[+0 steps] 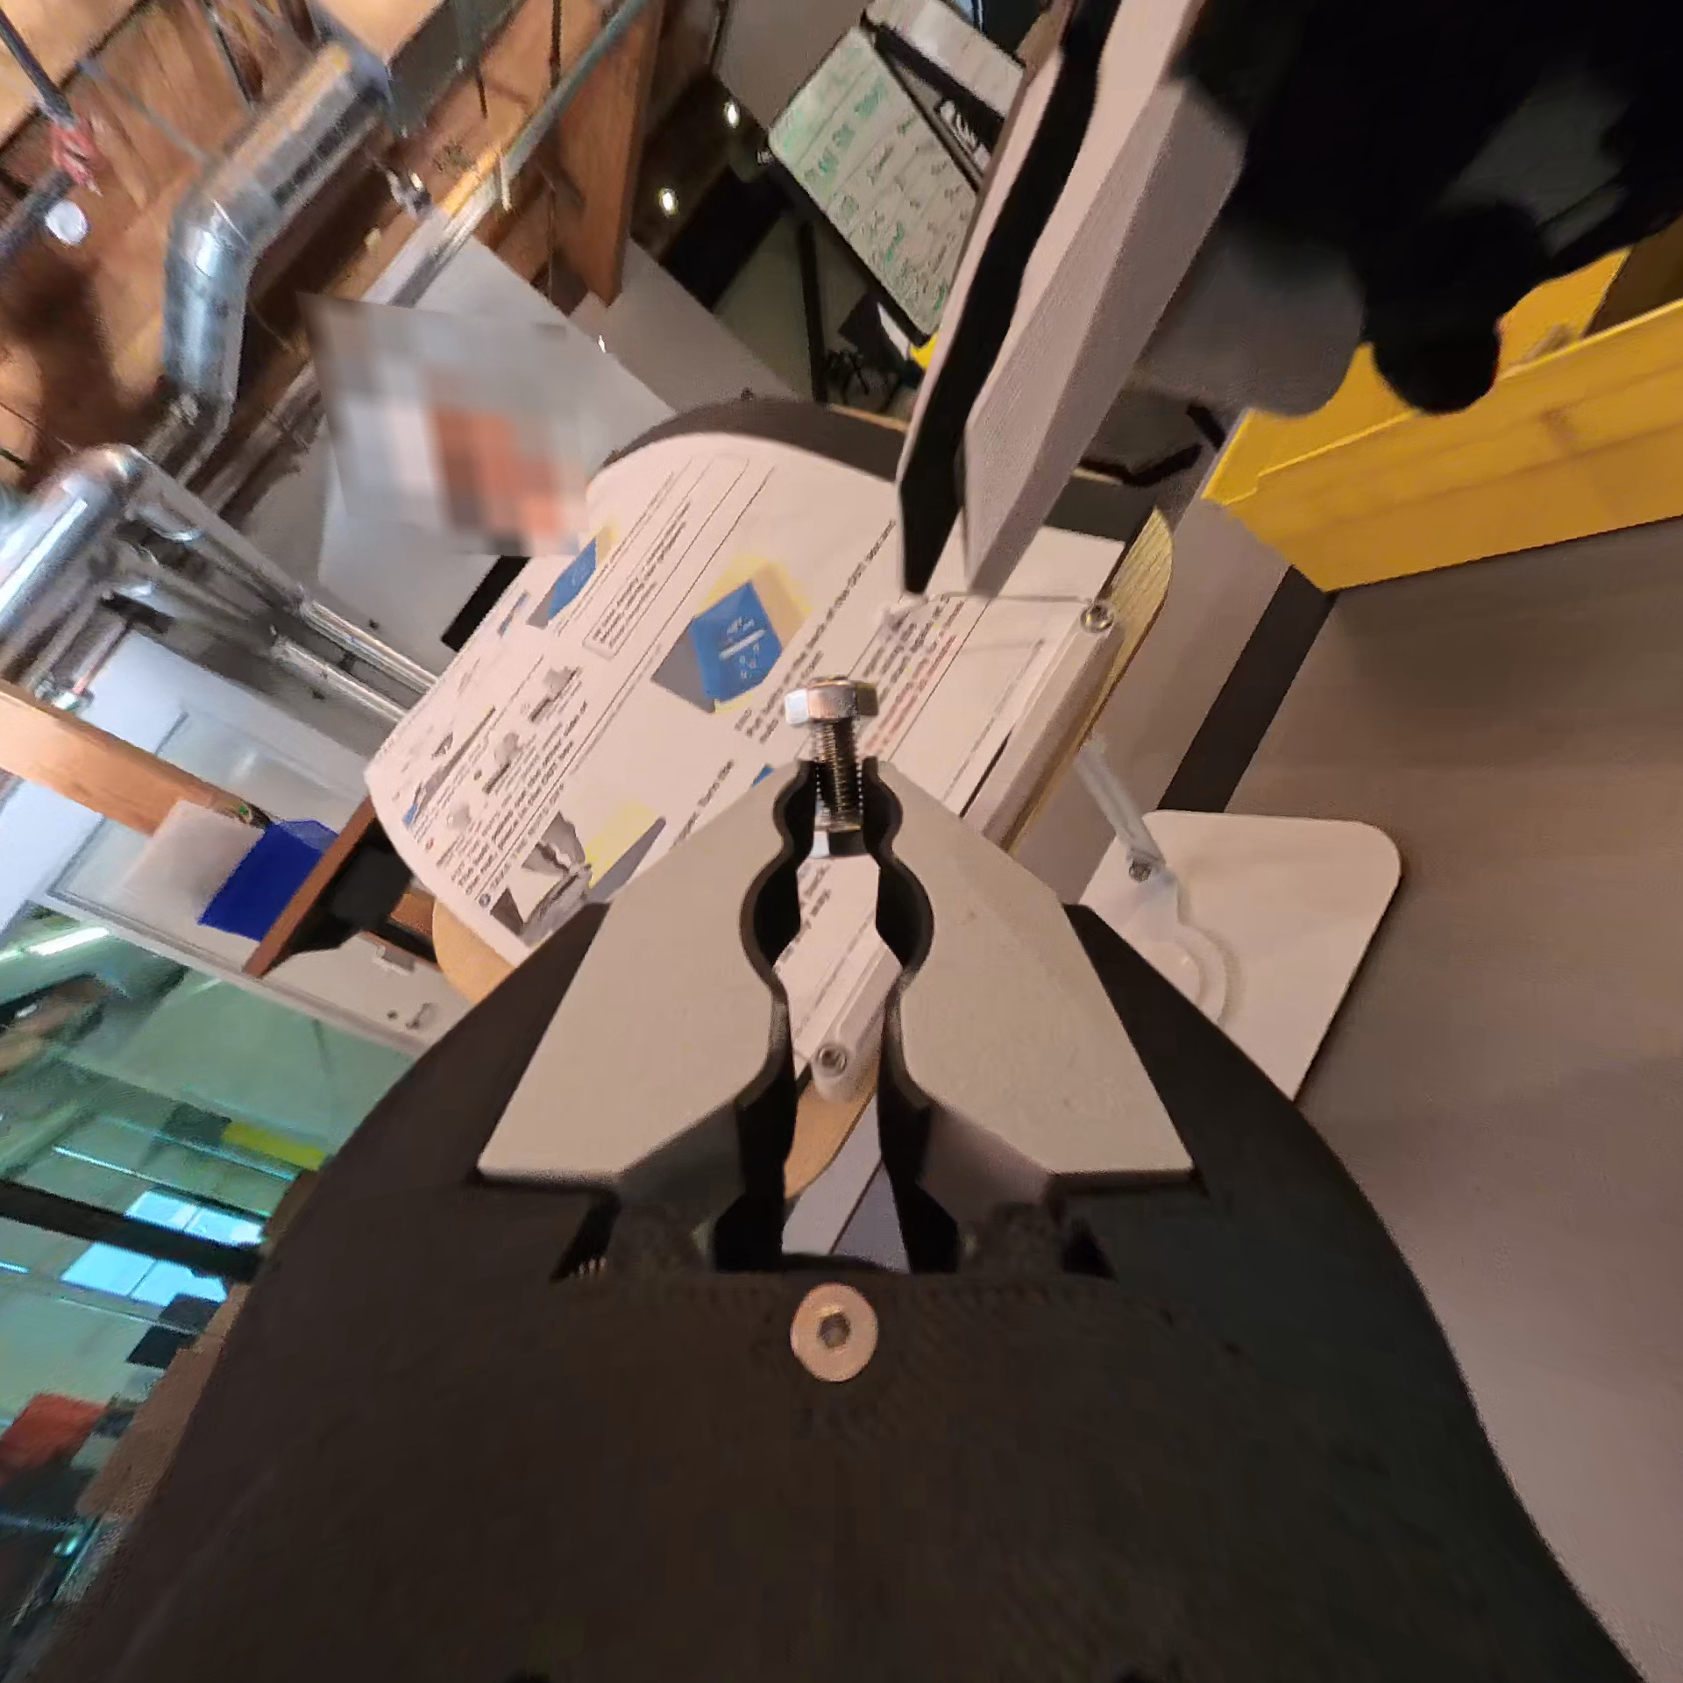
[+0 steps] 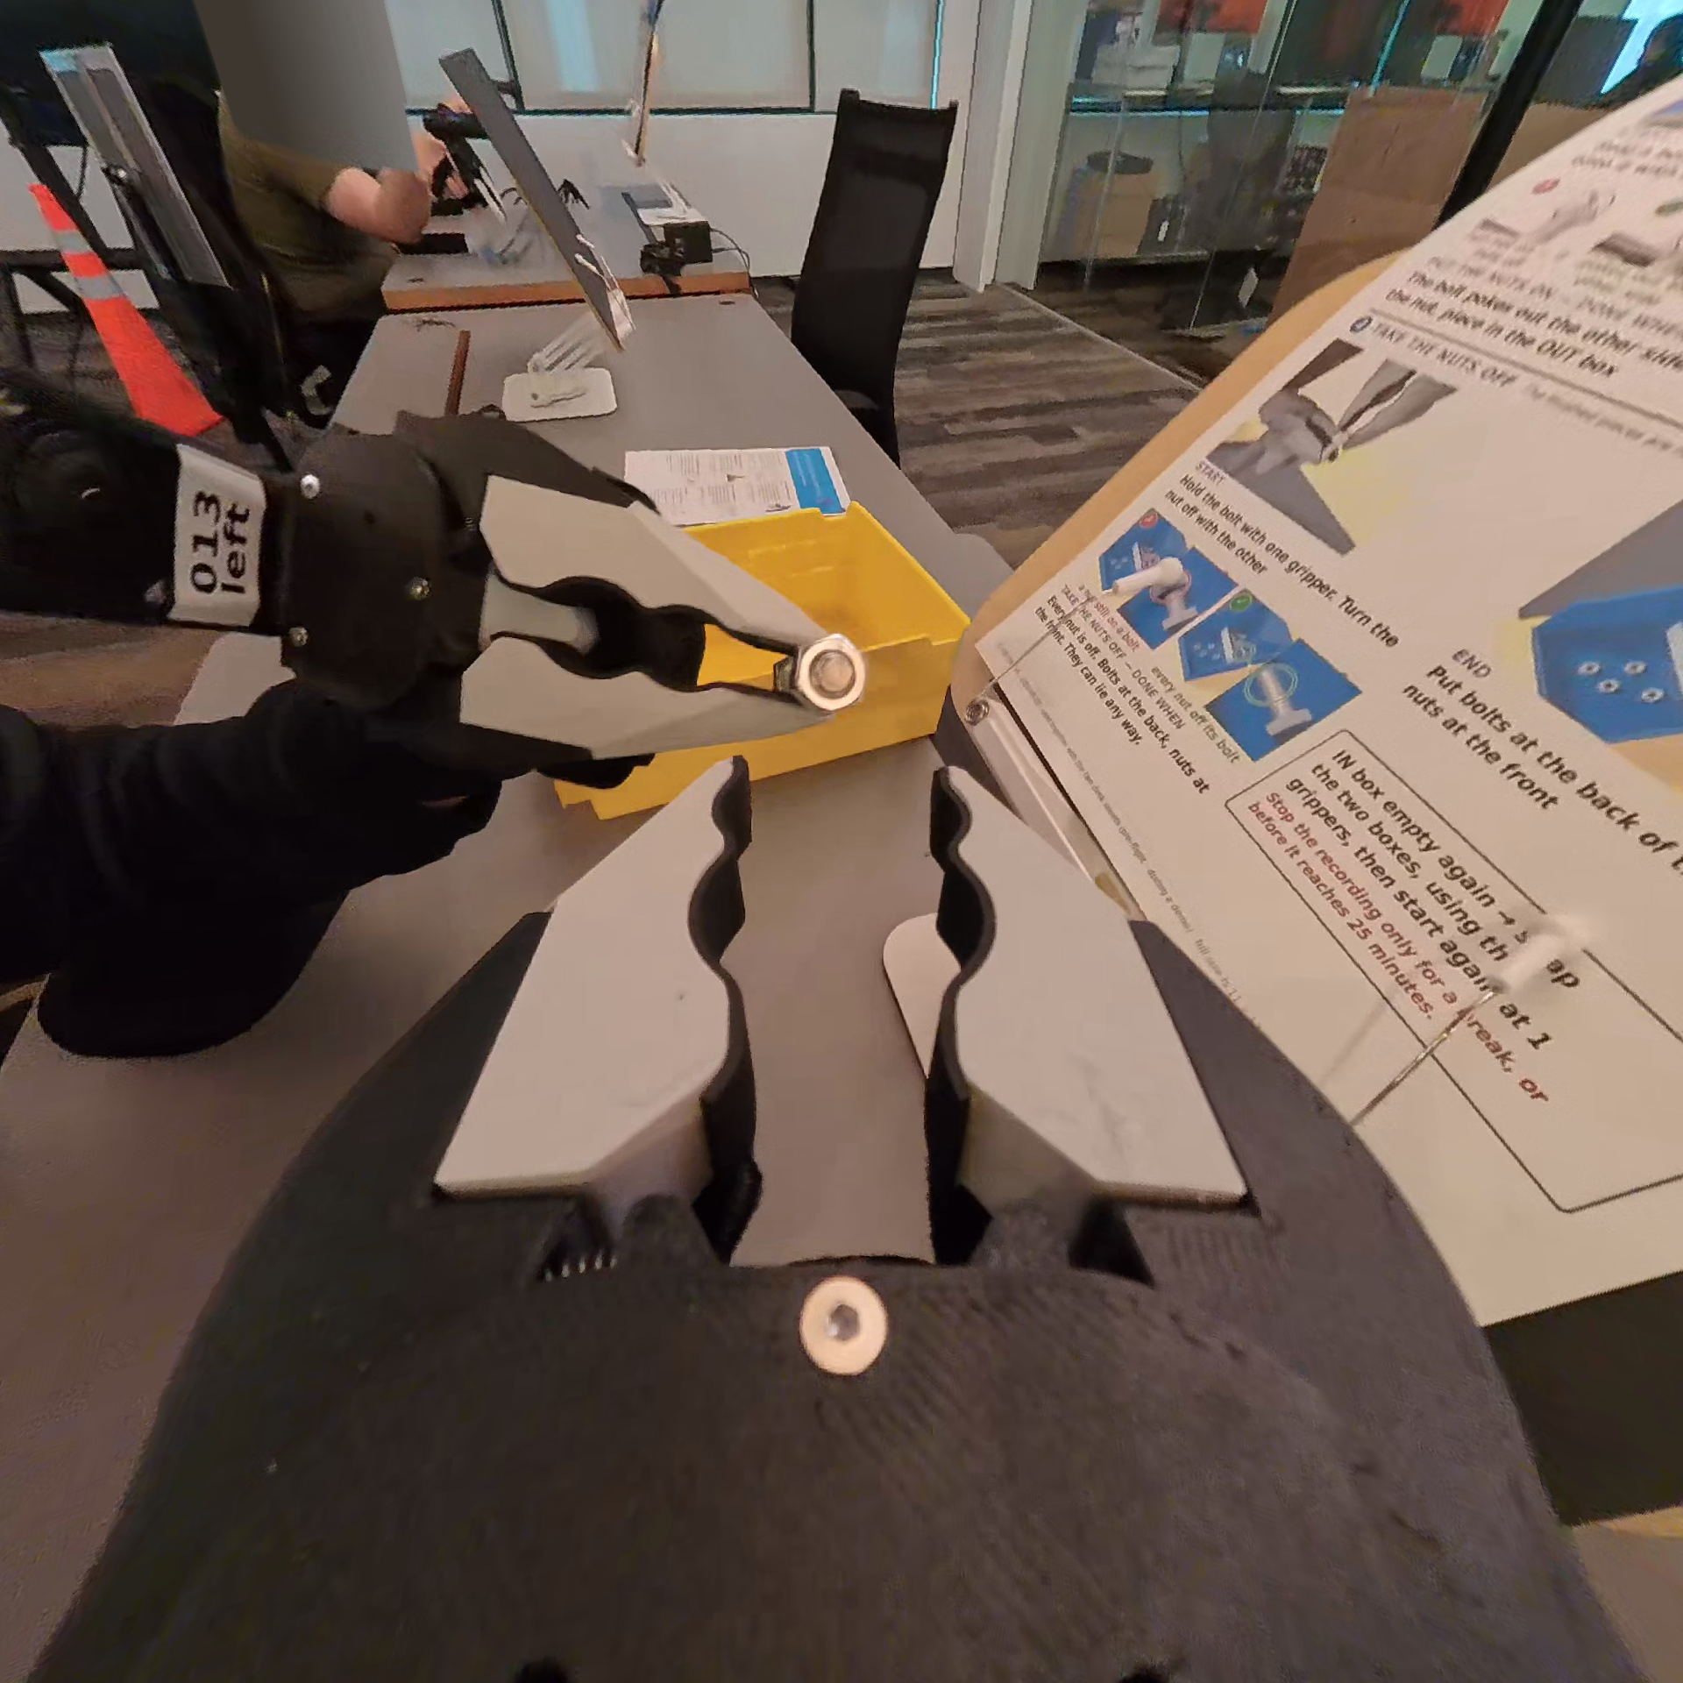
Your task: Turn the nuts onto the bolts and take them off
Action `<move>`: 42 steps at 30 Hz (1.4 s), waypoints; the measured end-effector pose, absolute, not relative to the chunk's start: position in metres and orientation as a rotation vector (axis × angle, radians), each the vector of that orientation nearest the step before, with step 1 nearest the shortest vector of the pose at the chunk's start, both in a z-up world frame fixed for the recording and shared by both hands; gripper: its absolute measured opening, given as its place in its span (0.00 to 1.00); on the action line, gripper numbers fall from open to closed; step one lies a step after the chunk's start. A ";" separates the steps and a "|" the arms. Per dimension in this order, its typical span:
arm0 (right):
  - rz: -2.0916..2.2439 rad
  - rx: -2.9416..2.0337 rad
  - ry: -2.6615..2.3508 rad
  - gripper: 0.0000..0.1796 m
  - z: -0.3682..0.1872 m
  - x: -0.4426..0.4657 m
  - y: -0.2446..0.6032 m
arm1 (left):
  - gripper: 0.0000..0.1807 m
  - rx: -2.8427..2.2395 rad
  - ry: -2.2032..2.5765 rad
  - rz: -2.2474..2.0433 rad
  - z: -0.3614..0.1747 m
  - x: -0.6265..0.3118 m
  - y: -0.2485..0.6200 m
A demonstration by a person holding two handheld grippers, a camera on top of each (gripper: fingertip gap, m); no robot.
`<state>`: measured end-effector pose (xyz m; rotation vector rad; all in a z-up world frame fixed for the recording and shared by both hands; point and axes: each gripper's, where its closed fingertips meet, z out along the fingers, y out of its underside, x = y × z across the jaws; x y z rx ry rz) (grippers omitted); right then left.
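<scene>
Steel bolt [image 1: 835, 774] clenched in left hand-held gripper [image 1: 836, 770]; right hand-held gripper [image 2: 842, 801] released, nearby.

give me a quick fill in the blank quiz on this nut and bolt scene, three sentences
1. The left tool is shut on the ____, whose threads show between its fingertips.
2. The nut sits near the bolt's free ____.
3. The right tool has its jaws ____ and holds nothing; a yellow bin stands on the table behind.

Missing words: bolt; end; open

Left gripper [image 1: 836, 774] clamps bolt [image 1: 834, 774] (nut [image 1: 831, 703] atop).
</scene>
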<state>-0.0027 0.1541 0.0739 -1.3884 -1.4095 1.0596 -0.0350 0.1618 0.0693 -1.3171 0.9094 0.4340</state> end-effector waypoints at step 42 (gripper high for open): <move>0.762 -1.451 -1.601 0.09 0.043 -0.004 0.149 | 0.10 -1.421 0.933 0.035 0.014 0.002 0.171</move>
